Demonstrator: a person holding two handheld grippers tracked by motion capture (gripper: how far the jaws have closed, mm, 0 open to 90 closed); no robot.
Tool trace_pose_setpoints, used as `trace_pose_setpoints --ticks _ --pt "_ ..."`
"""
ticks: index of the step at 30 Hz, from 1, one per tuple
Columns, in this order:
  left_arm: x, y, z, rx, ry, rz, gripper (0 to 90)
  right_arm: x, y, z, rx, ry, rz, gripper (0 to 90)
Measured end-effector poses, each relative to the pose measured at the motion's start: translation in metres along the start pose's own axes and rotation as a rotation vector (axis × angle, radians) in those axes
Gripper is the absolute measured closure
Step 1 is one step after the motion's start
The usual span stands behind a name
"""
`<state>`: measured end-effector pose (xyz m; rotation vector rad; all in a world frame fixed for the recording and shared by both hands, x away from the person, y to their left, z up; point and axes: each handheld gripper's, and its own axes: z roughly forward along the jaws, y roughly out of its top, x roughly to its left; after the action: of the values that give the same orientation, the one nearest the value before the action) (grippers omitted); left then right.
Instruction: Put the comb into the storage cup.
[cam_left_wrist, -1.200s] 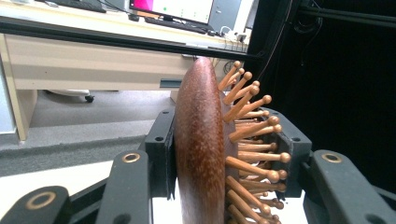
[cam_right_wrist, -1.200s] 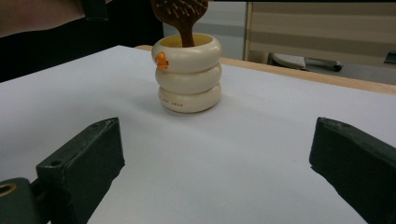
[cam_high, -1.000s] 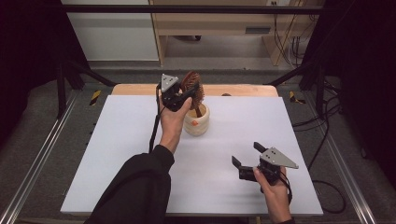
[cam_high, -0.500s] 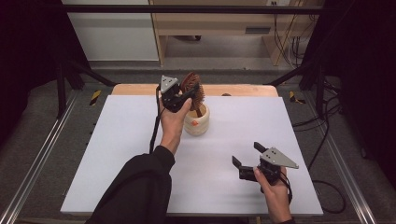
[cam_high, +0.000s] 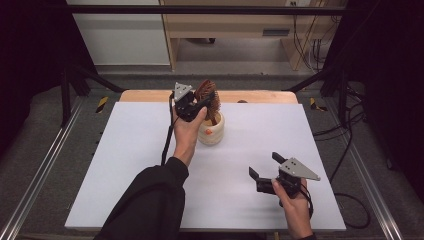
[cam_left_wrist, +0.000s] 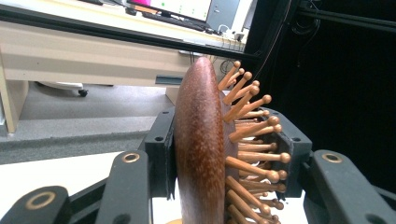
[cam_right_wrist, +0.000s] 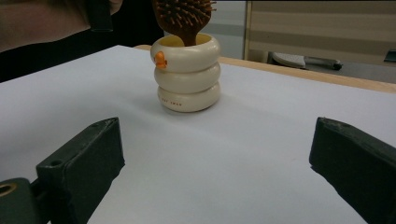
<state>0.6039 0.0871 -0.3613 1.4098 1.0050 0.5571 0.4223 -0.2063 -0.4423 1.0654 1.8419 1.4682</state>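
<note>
A brown wooden hairbrush (cam_high: 206, 94) stands upright with its handle down inside a cream ribbed cup (cam_high: 211, 132) at the back middle of the white table. My left gripper (cam_high: 205, 101) is shut on the brush head, one jaw on the smooth back and one against the bristles (cam_left_wrist: 250, 140). In the left gripper view the brush (cam_left_wrist: 200, 149) sits edge-on between the pads. My right gripper (cam_high: 264, 165) hovers low over the table's front right, open, with nothing between its jaws. From the right gripper view (cam_right_wrist: 217, 149) the cup (cam_right_wrist: 189, 77) stands ahead with the brush (cam_right_wrist: 184, 16) rising out of it.
The white table top (cam_high: 130, 160) has a wooden strip (cam_high: 260, 96) along its far edge. Black frame posts (cam_high: 67, 85) stand at both back corners. Metal rails (cam_high: 40, 175) run along the sides, and cables (cam_high: 345, 145) trail off to the right.
</note>
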Motion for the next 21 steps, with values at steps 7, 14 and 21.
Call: trace_pose_setpoints --ticks 7,14,21 --pt "0.0019 -0.0009 0.0005 -0.006 0.000 -0.007 50.8 0.0005 -0.0002 0.0003 0.002 0.001 0.002 3.2" --pt "0.0029 -0.0007 0.0004 -0.003 0.001 -0.004 50.4 0.0008 -0.0002 0.0003 0.001 0.002 -0.002 3.2" --pt "0.0074 -0.0001 0.0000 0.006 -0.004 -0.005 49.8 0.0010 -0.0003 0.0005 0.005 0.005 -0.001 3.2"
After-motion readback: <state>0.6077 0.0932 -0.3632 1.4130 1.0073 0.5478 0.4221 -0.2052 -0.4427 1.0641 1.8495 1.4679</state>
